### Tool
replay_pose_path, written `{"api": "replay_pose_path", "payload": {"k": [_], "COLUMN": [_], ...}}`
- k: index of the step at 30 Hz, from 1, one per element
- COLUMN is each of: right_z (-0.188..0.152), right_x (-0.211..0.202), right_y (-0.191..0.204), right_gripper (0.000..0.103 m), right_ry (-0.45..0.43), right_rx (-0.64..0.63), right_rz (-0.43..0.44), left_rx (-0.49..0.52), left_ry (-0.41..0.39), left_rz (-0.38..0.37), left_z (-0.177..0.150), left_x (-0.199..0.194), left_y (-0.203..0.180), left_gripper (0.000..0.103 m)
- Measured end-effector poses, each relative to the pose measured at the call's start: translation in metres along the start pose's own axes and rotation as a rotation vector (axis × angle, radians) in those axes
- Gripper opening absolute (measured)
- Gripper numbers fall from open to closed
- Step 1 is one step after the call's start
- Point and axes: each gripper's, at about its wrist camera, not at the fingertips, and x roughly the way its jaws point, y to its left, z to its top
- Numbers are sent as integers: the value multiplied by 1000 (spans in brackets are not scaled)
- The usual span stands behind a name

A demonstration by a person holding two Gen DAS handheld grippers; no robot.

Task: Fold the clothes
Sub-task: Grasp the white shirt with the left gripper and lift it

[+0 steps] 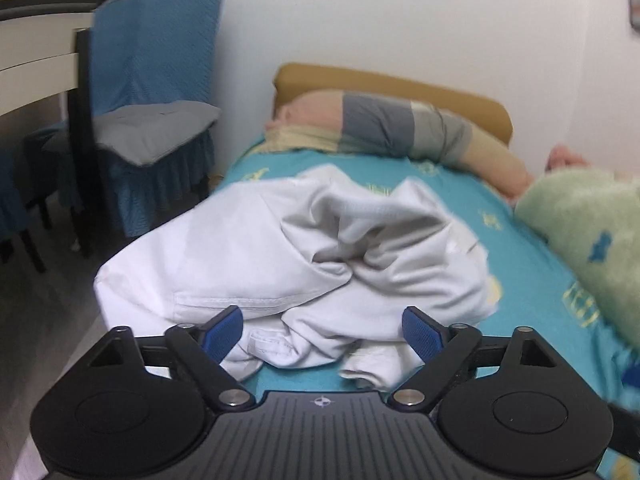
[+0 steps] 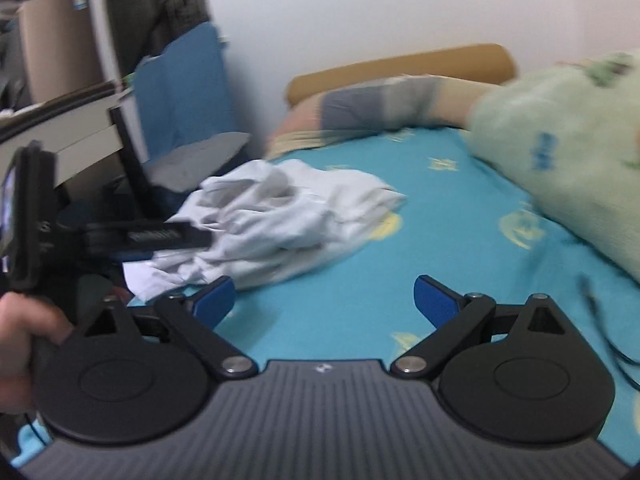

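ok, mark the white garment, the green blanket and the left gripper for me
white garment [image 1: 256, 248]: left wrist view, flat panel left of the bunched folds
green blanket [image 2: 560, 152]: right wrist view, middle of its surface
left gripper [image 1: 322, 332]: left wrist view, midway between fingertips

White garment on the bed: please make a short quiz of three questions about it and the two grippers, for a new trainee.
1. True or false: the white garment already lies flat and folded on the teal bedsheet.
2. Which gripper is nearer to the garment? A) left gripper B) right gripper
3. Fill the blank: the fingers of both grippers stand ____ and hold nothing.

Key:
1. False; it lies crumpled in a heap.
2. A; the left wrist view shows cloth between its blue pads, while the right gripper hovers over bare sheet beside the heap.
3. open
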Motion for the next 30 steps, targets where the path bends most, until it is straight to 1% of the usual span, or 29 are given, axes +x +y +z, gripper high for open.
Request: {"api": "replay_pose_path", "payload": {"k": [2, 4, 5, 7, 8, 9, 10, 11, 12, 13, 14, 15, 16, 18, 20, 23, 27, 30], "right_z": [0, 0, -1, -4, -5, -4, -3, 0, 3, 4, 5, 7, 10, 22, 34, 58, 82, 91], "right_x": [34, 67, 83, 109, 119, 127, 132, 133, 132, 128, 123, 117, 109, 89, 68, 31, -39, -98], "right_y": [15, 30, 38, 51, 55, 56, 56, 54, 52, 51, 50, 49, 46, 37, 27, 7, -16, -31], "right_gripper": [98, 98, 98, 98, 95, 82, 78, 71, 59, 51, 39, 26, 20, 16, 14, 13, 12, 12], "right_ry": [30, 60, 74, 98, 118, 145, 158, 148, 136, 123, 109, 100, 91, 57, 23, -31, -132, -223], "right_rx": [-32, -77, -103, -158, -177, -178, -170, -147, -126, -115, -112, -106, -94, -59, -23, 19, 46, 78], "right_rz": [37, 66, 78, 99, 97, 86, 76, 66, 62, 62, 54, 46, 36, 5, -26, -68, -96, -107], "left_rx": [-23, -111, -159, -221, -246, -271, -293, -305, -312, -319, -334, -355, -371, -370, -398, -449, -454, -441], "left_ry": [2, -2, -5, -6, -8, -9, -4, -2, -5, -10, -20, -34, -55, -128, -188, -247, -295, -333], "left_rz": [7, -24, -45, -91, -110, -126, -145, -158, -163, -160, -151, -144, -139, -122, -122, -146, -169, -185], "left_z": [0, 0, 0, 4, 6, 8, 11, 13, 15, 17, 19, 20, 23, 31, 41, 51, 51, 54], "left_x": [15, 25, 28, 36, 41, 45, 50, 53, 55, 56, 55, 51, 45, 23, -4, -51, -118, -167], "left_y": [11, 30, 39, 53, 59, 62, 65, 65, 65, 64, 64, 66, 68, 70, 76, 84, 94, 103], "left_gripper": [83, 83, 80, 77, 76, 75, 71, 59, 51, 34, 15, 14, 13, 12, 11, 11, 10, 10]}}
